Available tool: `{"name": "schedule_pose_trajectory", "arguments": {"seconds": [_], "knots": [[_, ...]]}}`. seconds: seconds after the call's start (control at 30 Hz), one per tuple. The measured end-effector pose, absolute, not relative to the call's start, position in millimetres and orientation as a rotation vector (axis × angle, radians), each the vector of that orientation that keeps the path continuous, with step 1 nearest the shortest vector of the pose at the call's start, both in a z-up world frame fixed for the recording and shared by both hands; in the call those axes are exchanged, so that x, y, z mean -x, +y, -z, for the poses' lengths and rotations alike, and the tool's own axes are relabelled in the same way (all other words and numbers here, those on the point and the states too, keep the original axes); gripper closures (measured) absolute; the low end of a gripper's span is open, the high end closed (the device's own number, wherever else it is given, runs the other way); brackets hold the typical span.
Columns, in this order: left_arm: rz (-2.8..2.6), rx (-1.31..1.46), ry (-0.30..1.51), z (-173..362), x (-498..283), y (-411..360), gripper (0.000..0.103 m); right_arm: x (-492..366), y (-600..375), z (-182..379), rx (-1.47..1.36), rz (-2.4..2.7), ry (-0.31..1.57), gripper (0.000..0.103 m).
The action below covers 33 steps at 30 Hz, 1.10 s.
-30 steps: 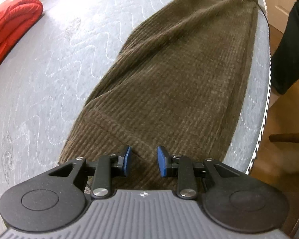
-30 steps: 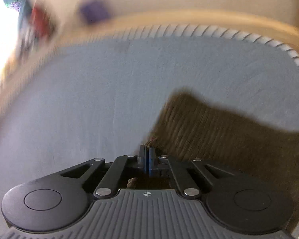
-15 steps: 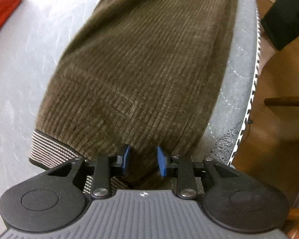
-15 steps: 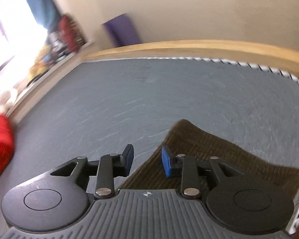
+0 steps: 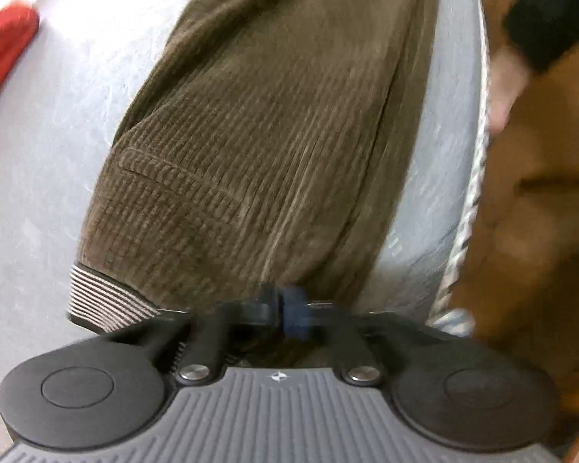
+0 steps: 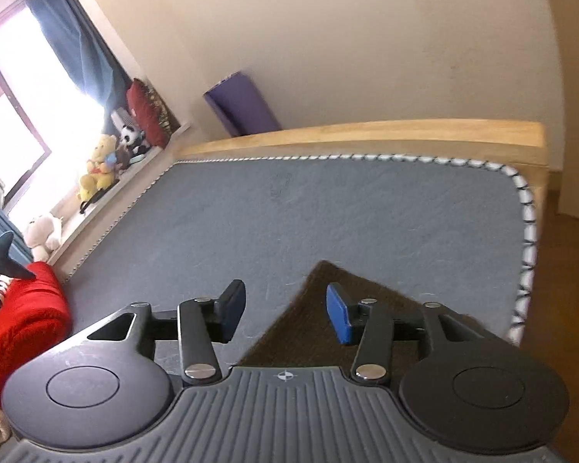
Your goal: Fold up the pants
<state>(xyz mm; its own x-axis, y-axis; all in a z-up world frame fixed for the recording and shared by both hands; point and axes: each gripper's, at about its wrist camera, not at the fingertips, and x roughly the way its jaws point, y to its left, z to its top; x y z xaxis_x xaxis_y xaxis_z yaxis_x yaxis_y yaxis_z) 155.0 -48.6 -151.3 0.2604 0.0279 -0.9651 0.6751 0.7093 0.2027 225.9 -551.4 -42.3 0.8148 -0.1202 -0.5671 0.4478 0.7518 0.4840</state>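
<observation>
Brown corduroy pants [image 5: 266,146] lie along the grey mattress [image 5: 50,154] edge — our left gripper [image 5: 283,310] is pinched closed on their waistband, blurred. Our right gripper [image 6: 285,316] gapes wide, holding nothing, above the far hem corner — red blanket [image 6: 23,328] beyond.

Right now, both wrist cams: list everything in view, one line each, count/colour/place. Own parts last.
pants: 1, brown corduroy, flat along the mattress's right edge; striped lining shows at the near end
mattress: 1, grey quilted, striped piping at the rim
bed frame: 1, light wood, past the far mattress edge
red blanket: 1, red, left side of the mattress
rolled mat: 1, purple, leaning on the far wall
plush toys: several, yellow, white, black-and-white, on the window ledge at left
curtain: 1, blue, by the window
left tongs: 1, black with blue pads, blurred, closed at the pants' near end
right tongs: 1, black with blue pads, open above the pants' far corner
</observation>
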Motion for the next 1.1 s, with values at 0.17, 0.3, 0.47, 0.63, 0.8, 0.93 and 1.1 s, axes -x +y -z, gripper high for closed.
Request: {"name": "schedule_pose_trajectory", "arguments": {"seconds": [0.17,0.3,0.47,0.63,0.8,0.93,1.1], "knots": [[0.502,-0.682,1.180,120.1,-137.9,-39.3,0.102,-199.1,-572.8,88.5,-0.819,0.438,0.668,0.053],[0.469,-0.711,1.240,127.2,-129.8,-30.6,0.101,-191.0,-589.0,105.4,-0.851,0.492,0.702,0.053],[0.463,-0.670,1.245,124.9,-135.9,-37.8,0.092,-188.9,-604.5,124.8,-0.888,0.543,0.746,0.053],[0.506,-0.445,1.057,81.2,-150.3,-43.1,0.071,-193.5,-606.8,141.6,-0.933,0.531,0.799,0.053],[0.546,-0.482,1.012,97.6,-157.2,-68.0,0.074,-201.1,-609.9,152.9,-0.948,0.530,0.811,0.053],[0.582,-0.612,1.161,147.5,-166.4,-80.1,0.078,-210.0,-612.4,163.8,-0.975,0.538,0.827,0.053],[0.613,-0.643,1.245,162.0,-172.4,-76.4,0.075,-220.2,-608.9,173.9,-0.869,0.602,0.889,0.081]]}}
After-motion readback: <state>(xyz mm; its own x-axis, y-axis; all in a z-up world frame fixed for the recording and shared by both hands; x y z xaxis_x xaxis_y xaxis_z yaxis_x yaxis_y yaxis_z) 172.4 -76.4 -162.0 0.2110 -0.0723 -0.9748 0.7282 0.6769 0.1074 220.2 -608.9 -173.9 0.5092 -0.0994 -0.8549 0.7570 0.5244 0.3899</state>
